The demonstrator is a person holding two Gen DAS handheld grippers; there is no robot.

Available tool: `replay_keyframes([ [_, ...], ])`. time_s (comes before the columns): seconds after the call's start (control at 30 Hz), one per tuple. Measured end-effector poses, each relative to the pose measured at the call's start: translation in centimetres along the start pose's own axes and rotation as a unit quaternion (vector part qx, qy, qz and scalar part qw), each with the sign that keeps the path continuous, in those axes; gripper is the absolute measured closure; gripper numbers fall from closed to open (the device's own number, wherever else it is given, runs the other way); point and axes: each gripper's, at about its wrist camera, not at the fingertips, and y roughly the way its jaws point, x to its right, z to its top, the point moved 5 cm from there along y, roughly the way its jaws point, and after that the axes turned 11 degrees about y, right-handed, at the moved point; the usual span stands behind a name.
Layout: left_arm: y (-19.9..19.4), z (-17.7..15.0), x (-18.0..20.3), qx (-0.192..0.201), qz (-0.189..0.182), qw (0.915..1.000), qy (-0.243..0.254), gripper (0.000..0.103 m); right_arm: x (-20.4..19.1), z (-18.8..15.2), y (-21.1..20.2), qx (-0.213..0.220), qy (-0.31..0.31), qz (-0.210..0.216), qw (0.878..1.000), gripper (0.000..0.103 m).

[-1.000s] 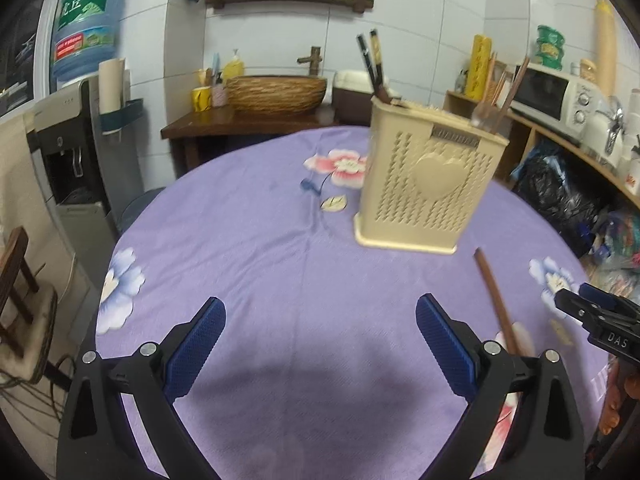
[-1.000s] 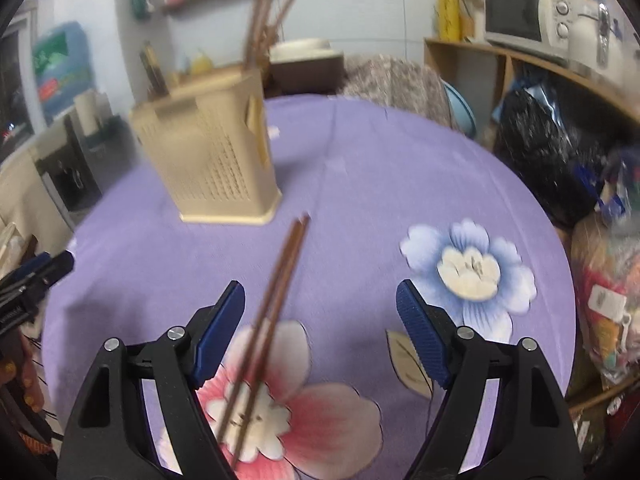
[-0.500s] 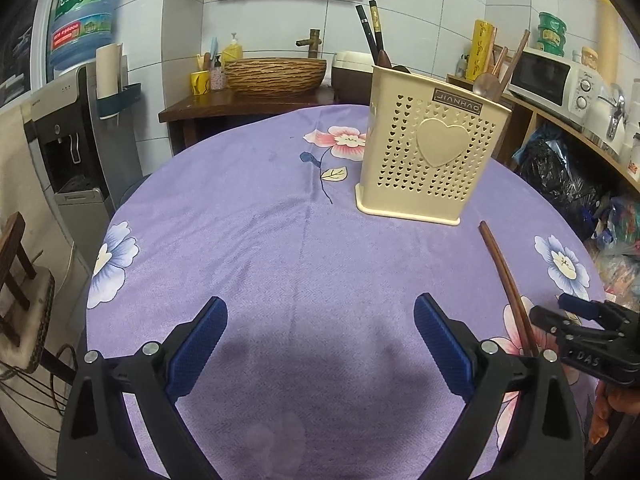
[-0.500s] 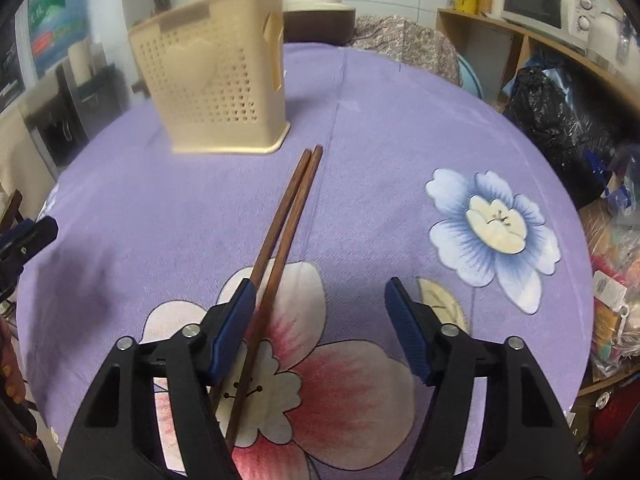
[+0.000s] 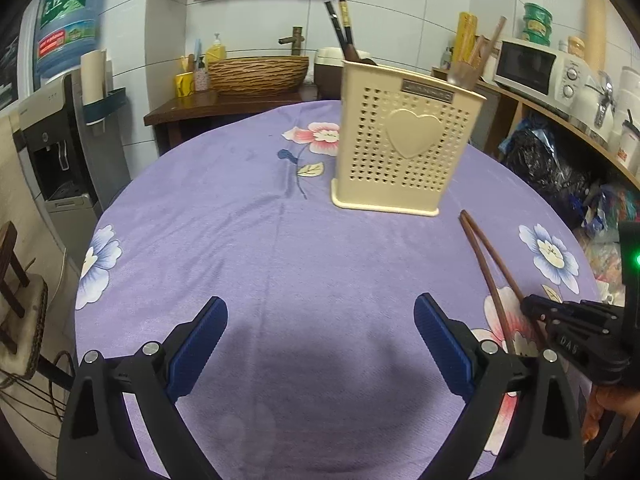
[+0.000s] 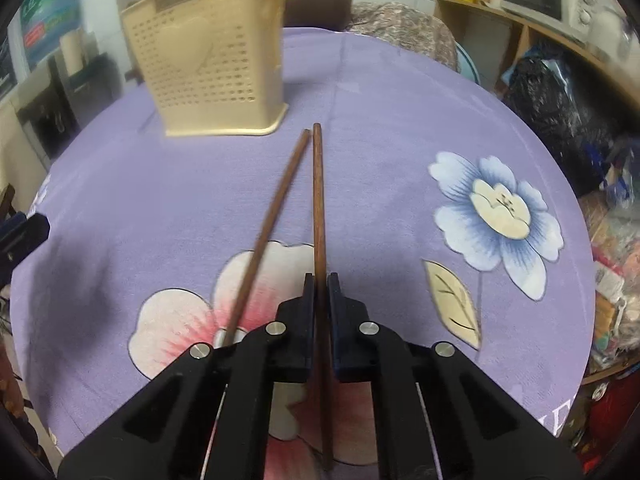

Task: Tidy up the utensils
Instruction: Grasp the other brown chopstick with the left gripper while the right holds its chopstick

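Note:
Two brown chopsticks lie on the purple tablecloth (image 6: 380,140). My right gripper (image 6: 319,280) is shut on the right chopstick (image 6: 317,200); the left chopstick (image 6: 272,224) lies loose beside it, its near end hidden under the jaw. A beige perforated utensil holder (image 5: 404,152) with a heart stands beyond the chopsticks' tips and holds several utensils; it also shows in the right wrist view (image 6: 208,64). My left gripper (image 5: 320,340) is open and empty above the cloth. The right gripper (image 5: 576,328) and chopsticks (image 5: 486,268) show at its right.
The round table's edge (image 5: 92,240) curves close on the left. A water dispenser (image 5: 52,128) and a side table with a wicker basket (image 5: 256,74) stand behind. Shelves with a microwave (image 5: 536,68) and black bags (image 6: 560,108) are to the right.
My right gripper has come down onto the chopsticks and shut on one; the pair has splayed apart. My left gripper has stayed open, shifting only slightly.

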Motion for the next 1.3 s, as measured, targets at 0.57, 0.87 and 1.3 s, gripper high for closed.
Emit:
replay_keyframes([
  [0.57,2.4,1.5,7.3,-0.035,-0.083,0.9948,0.048,0.017,4.6,1.6,-3.0,0.034,0.004,0.032,0.999,0.051],
  [0.87,5.0,4.8,12.2,-0.050,-0.105,0.9882,0.099,0.030,4.3,7.0,2.6,0.003,-0.002,0.017,1.000,0.067],
  [1.3,8.3,4.9,13.1,-0.084,-0.108,0.9866,0.089,0.042,4.7,8.2,5.2,-0.004,0.006,-0.014,1.000,0.094],
])
